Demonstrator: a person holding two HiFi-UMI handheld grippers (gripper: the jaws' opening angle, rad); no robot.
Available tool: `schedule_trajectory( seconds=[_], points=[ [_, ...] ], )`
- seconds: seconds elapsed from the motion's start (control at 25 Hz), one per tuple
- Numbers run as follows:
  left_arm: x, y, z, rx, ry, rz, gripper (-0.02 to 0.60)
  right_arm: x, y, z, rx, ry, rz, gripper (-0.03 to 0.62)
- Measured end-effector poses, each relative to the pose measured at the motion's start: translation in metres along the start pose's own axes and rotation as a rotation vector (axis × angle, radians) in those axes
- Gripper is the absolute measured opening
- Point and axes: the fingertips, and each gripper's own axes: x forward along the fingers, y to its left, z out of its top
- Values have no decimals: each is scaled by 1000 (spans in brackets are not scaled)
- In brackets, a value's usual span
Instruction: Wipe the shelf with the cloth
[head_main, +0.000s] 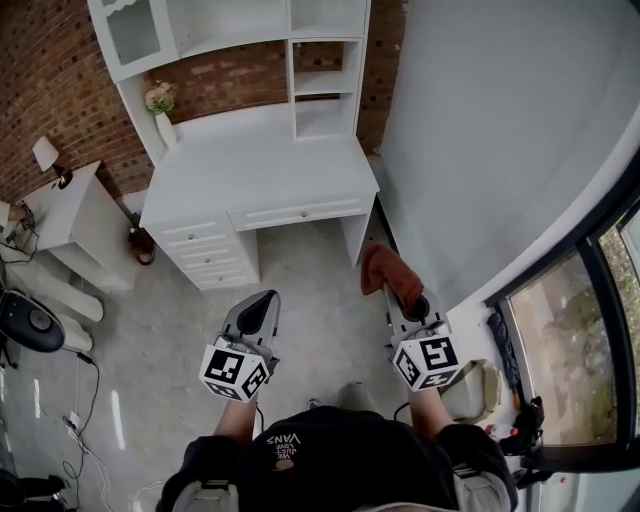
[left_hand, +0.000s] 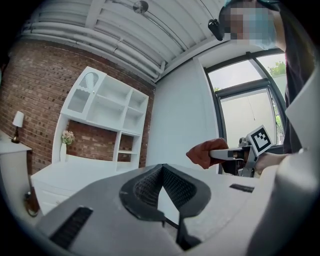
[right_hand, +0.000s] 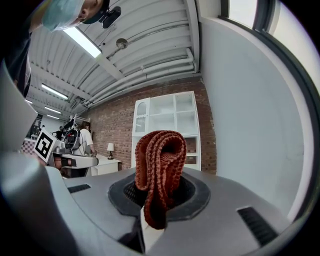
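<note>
Well short of the shelf (head_main: 322, 118), we carry the cloth (right_hand: 159, 170) clamped in the right gripper (head_main: 402, 306); the left gripper (head_main: 262, 298) is closed on nothing. Wiping pressure may drag the loosely folded cloth out of the jaws

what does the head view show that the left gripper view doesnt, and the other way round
Only the head view: the floor and the cables lying on it. Only the left gripper view: the ceiling and, close up, the left gripper with its fingers shut on nothing. Both: the white shelf, the brick wall, and the red cloth gripped by the right gripper.
</note>
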Motion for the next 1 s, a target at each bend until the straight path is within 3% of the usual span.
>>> schedule_trajectory(
  seconds=[0.4,1.0],
  points=[
    [75,60,-8,-7,5,71,5,98,-59,-11,6,13,15,66],
    [249,108,4,3,-19,119,5,237,-175,-7,1,21,79,66]
  ],
)
